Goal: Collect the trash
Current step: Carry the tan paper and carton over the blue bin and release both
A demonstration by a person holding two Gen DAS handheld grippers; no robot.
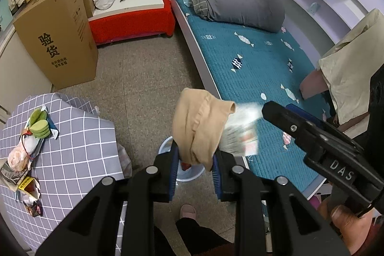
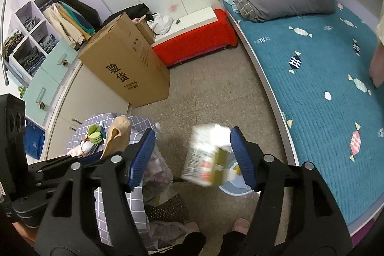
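Note:
My left gripper (image 1: 195,160) is shut on a tan crumpled piece of fabric-like trash (image 1: 196,126), held above the floor; it also shows in the right wrist view (image 2: 117,136). My right gripper (image 2: 192,157) is open. A white, green and red carton (image 2: 206,157) is blurred between its blue pads, in mid-air, touching neither; it also shows blurred in the left wrist view (image 1: 240,128). A pale blue bin (image 2: 236,186) stands on the floor right below the carton. Its rim shows below my left gripper (image 1: 186,178).
A small table with a grey checked cloth (image 1: 79,150) holds wrappers and a green item (image 1: 39,124). A tall cardboard box (image 1: 57,40) stands at the left, a red bench (image 1: 132,23) behind. A bed with a teal cover (image 1: 252,59) fills the right.

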